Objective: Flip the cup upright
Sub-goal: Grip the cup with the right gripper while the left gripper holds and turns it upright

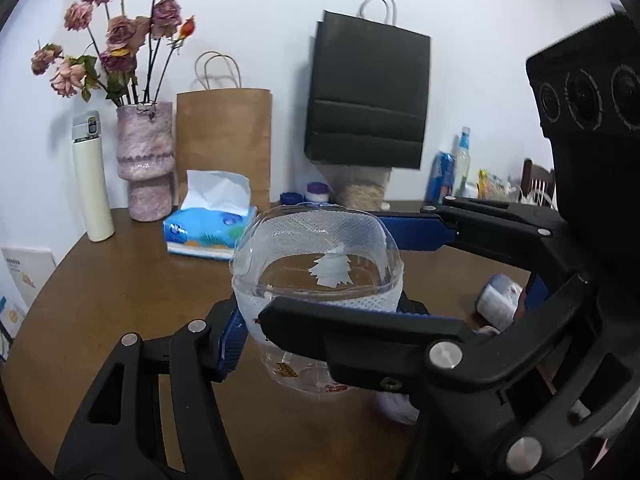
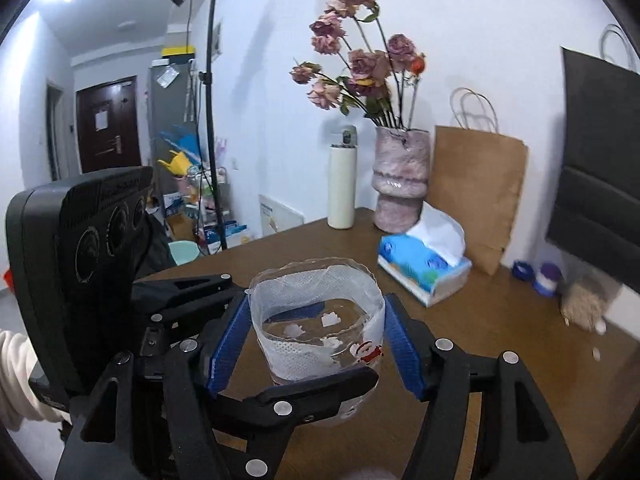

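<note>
Left wrist view: the left gripper [image 1: 316, 316] is reaching in from the lower frame, its blue-padded fingers [image 1: 230, 344] clamping the clear plastic cup [image 1: 316, 280] at centre, mouth up. The right gripper [image 1: 404, 264] is crossing in from the right, straddling the same cup. Behind, a tissue box [image 1: 208, 232] is sitting on the brown table [image 1: 120, 300].

Right wrist view: the right gripper [image 2: 316, 344] is holding its ribbed blue fingers [image 2: 404, 356] pressed against both sides of the cup [image 2: 316, 320], a thin transparent tub banded with white mesh. A pink vase [image 2: 400, 180] and a white flask [image 2: 342, 180] are standing upper centre, well apart.
</note>
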{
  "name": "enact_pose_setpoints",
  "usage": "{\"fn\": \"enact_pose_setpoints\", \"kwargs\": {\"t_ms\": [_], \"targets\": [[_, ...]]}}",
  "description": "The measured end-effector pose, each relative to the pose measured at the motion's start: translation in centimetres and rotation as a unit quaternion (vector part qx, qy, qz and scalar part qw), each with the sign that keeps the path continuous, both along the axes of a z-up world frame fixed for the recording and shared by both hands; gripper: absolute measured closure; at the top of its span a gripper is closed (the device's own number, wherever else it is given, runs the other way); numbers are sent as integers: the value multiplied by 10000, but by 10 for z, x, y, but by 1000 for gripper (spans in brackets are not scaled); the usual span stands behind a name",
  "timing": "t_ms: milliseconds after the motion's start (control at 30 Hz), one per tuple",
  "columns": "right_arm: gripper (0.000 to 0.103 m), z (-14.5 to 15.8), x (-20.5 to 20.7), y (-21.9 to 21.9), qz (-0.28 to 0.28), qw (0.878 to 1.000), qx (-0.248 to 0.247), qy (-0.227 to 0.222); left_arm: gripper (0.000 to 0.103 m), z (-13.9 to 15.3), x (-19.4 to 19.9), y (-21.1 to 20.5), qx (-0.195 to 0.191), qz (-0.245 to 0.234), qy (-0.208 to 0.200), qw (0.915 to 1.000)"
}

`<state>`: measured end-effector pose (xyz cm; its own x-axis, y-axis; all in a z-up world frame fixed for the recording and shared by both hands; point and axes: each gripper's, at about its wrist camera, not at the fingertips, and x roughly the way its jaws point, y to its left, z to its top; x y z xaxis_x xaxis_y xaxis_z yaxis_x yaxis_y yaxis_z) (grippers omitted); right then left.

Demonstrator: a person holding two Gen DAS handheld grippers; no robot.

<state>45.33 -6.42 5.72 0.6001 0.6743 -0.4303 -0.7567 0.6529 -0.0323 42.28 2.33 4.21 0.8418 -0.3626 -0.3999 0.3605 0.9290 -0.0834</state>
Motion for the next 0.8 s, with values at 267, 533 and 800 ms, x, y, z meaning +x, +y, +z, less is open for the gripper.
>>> {"fn": "enact_pose_setpoints", "kwargs": {"t_ms": [267, 533, 800], "targets": [[29, -25, -16, -22, 272, 9963, 444, 690, 45, -11, -32, -10, 188, 123, 193, 9996], [31, -31, -47, -19, 411, 9954, 331, 797, 45, -14, -64, -7, 134, 183, 300, 9993], [32, -44, -97, -31, 423, 9935, 226, 1036, 44, -27, -111, -26, 435, 82, 594, 9972]]}}
